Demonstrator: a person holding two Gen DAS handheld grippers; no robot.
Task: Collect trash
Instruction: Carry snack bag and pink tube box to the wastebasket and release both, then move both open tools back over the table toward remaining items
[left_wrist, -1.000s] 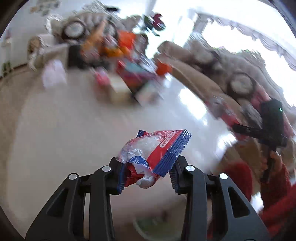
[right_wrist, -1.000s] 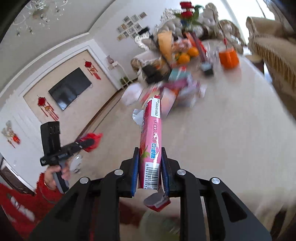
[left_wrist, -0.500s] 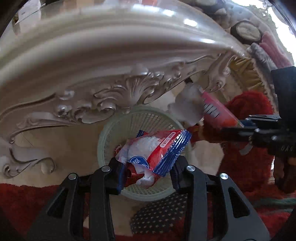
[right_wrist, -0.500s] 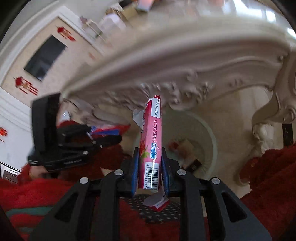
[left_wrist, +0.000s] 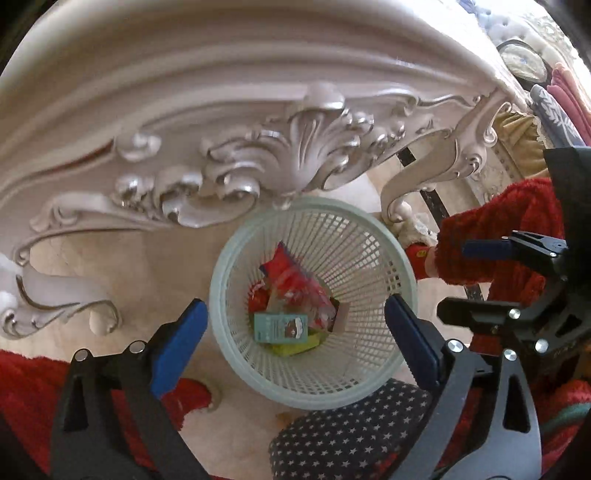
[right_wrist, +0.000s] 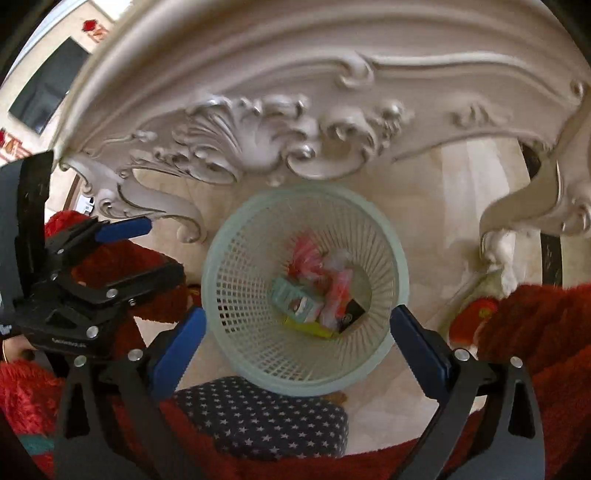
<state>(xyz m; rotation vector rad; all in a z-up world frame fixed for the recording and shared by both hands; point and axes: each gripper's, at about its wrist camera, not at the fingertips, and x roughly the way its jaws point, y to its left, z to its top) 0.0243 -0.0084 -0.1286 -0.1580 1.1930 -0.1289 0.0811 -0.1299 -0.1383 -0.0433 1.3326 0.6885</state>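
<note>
A pale green mesh waste basket (left_wrist: 236, 258) stands on the floor under the carved table edge; it also shows in the right wrist view (right_wrist: 221, 251). Inside lie a red and blue snack wrapper (left_wrist: 295, 280), a pink packet (right_wrist: 340, 284), a teal carton (left_wrist: 280, 326) and other scraps. My left gripper (left_wrist: 295, 336) is open and empty, held above the basket. My right gripper (right_wrist: 297, 338) is open and empty, also above the basket. Each gripper shows in the other's view, the right one (left_wrist: 491, 275) at the right and the left one (right_wrist: 129, 251) at the left.
The ornate cream table apron (left_wrist: 295, 147) and its curved legs (right_wrist: 524, 206) hang just beyond the basket. A dark star-patterned cushion (right_wrist: 266, 421) and red fuzzy sleeves (right_wrist: 535, 325) lie near the basket. The floor is beige tile (right_wrist: 443, 206).
Both grippers have opened over the basket. The red and blue wrapper and the pink packet have left the jaws and now lie in the basket.
</note>
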